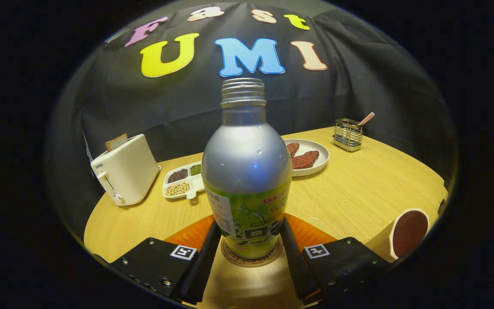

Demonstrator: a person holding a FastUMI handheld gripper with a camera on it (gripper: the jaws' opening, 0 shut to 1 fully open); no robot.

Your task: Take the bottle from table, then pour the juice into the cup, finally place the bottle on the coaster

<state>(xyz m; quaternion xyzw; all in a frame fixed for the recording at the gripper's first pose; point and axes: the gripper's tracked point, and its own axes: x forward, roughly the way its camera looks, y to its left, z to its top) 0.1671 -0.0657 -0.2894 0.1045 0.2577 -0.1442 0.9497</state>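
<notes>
Silver-topped juice bottle (246,171), uncapped and upright, stands on the round coaster (251,259) between the fingers of the claw (247,246), which flank its base closely; whether they press it I cannot tell. Off right on the wooden worktop (358,193) sits the cup (408,234). Beyond lie a toaster (125,169), a divided bean tray (184,180), a plate (311,156) and a wire holder (347,134).

One bottle (246,171), one coaster (251,257), one cup (408,231), one toaster (125,169), one divided tray (185,180), one plate (311,156), one wire caddy (347,134), two gripper fingers (204,262).
</notes>
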